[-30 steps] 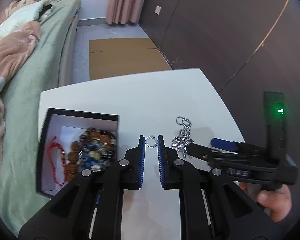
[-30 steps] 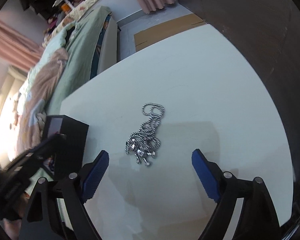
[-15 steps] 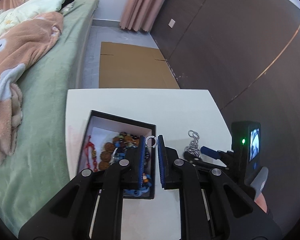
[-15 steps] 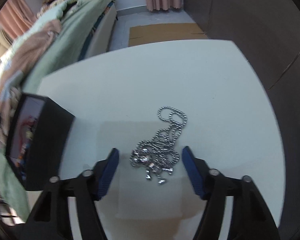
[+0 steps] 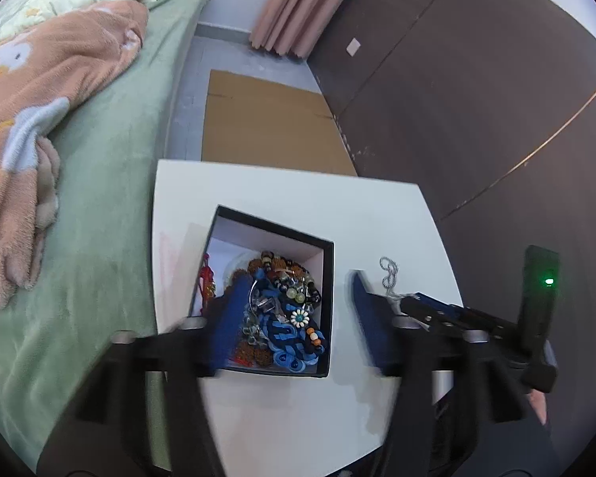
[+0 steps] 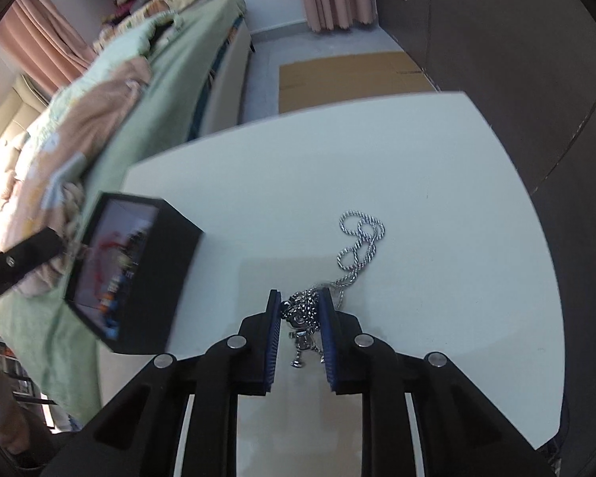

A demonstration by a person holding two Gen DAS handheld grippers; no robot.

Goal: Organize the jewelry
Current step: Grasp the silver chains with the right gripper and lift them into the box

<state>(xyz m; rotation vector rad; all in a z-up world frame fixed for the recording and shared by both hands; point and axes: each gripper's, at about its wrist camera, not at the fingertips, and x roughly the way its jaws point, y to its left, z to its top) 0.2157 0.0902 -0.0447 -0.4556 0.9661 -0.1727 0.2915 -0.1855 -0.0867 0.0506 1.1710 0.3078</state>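
Left tongs (image 5: 294, 310): spread wide, blue pads blurred, holding nothing; poised over the open box, lower centre of left wrist view.
Right tongs (image 6: 300, 320): closed down to a narrow gap on the bunched end of the silver chain (image 6: 359, 238); lower centre of right wrist view.
Silver chain: bunched part and small pendant between the pads; looped remainder lying on the worktop (image 6: 337, 151), trailing toward upper right of the tongs.
Black box (image 5: 329, 306): lidless, white-lined, on the worktop's left portion near the bed-side edge; left of the chain.
Box contents: heap of beaded bracelets (image 5: 286, 278), blue braided cord (image 5: 286, 338), red string piece (image 5: 206, 282) against the left wall.
Bed (image 5: 111, 151): green cover, peach blanket, left side of frame.
Cardboard sheet (image 5: 266, 123): flat on floor beyond the worktop.
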